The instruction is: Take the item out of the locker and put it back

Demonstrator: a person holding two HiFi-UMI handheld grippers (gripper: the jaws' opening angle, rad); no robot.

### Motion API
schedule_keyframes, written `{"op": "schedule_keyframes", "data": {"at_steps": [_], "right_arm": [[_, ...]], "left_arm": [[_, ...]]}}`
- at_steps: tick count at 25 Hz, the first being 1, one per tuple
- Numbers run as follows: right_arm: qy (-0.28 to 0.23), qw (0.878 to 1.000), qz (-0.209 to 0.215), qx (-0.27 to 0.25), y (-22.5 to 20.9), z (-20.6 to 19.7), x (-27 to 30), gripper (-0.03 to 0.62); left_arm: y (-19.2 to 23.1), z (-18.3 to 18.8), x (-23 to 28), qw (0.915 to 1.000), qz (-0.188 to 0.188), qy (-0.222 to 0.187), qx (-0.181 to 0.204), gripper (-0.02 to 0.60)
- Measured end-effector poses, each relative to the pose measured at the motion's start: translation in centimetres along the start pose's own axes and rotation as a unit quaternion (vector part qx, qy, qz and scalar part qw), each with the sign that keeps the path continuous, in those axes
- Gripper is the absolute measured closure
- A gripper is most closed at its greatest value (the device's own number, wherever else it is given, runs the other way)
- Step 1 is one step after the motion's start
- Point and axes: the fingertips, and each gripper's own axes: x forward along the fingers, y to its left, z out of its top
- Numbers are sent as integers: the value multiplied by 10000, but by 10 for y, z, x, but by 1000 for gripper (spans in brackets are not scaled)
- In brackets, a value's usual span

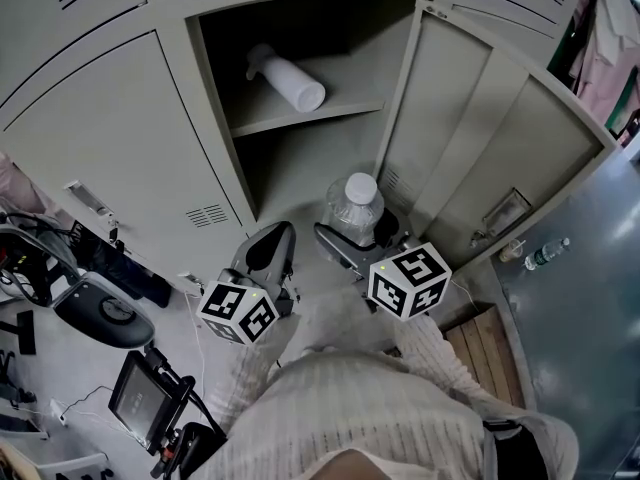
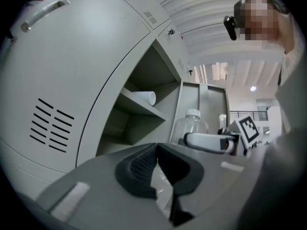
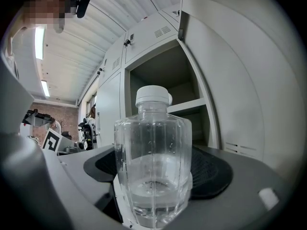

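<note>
A clear plastic bottle (image 1: 355, 208) with a white cap stands upright between the jaws of my right gripper (image 1: 360, 236), just outside the open locker's lower compartment (image 1: 300, 163). Seen from the right gripper view, the bottle (image 3: 153, 169) fills the middle, a little water in its bottom, both dark pads pressed on its sides. My left gripper (image 1: 270, 253) hangs beside it to the left with jaws together and nothing held; from the left gripper view, its pads (image 2: 158, 169) meet and the bottle (image 2: 191, 126) shows to the right. A white spray bottle (image 1: 287, 78) lies on the locker's upper shelf.
The locker door (image 1: 480, 158) stands open to the right. Shut locker doors (image 1: 110, 148) are on the left. A small bottle (image 1: 545, 253) lies on the grey surface at right. A chair and a monitor (image 1: 140, 398) sit at the lower left.
</note>
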Motion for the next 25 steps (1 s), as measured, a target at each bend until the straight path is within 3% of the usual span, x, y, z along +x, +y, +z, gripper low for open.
{"op": "schedule_keyframes", "data": {"at_steps": [8, 25], "right_arm": [[123, 9999, -14, 21, -3, -6, 2, 164], [192, 9998, 6, -53, -14, -7, 31, 164]], "left_arm": [[-8, -1, 7, 9997, -222, 68, 57, 574], [12, 3, 14, 9999, -158, 5, -43, 574]]}}
